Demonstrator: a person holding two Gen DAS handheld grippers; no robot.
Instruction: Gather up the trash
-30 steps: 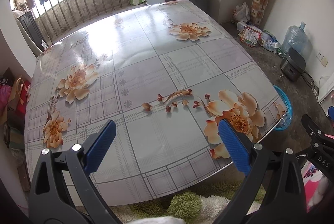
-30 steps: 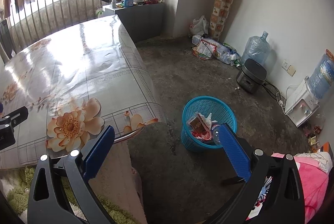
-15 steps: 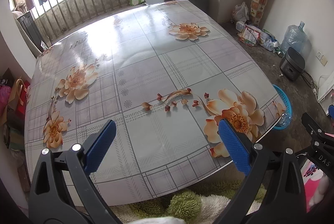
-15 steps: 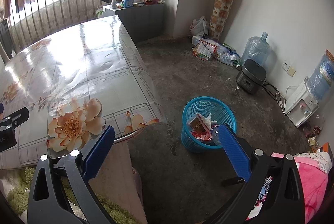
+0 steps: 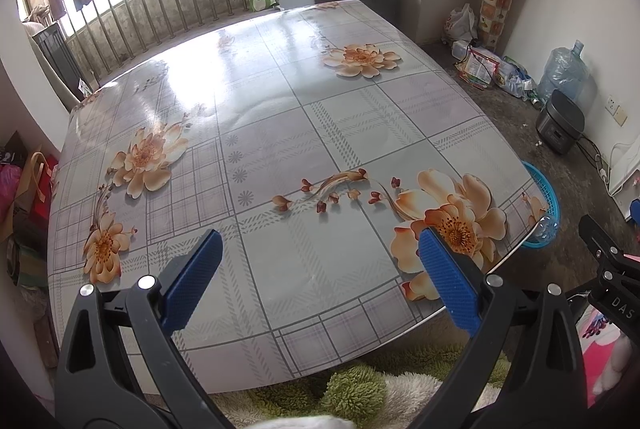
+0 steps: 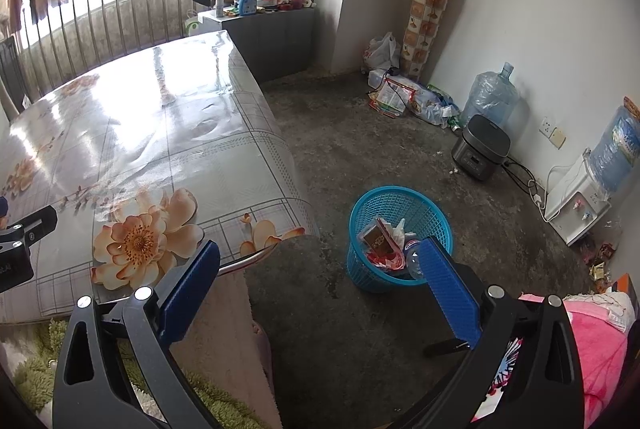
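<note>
We hold both grippers with fingers spread wide and nothing between them. The blue mesh wastebasket stands on the floor just ahead of our right gripper, slightly to its right, already holding wrappers (a bottle too, it seems). Our left gripper faces the bare flowered tablecloth, so the right hand is nearer.
</note>
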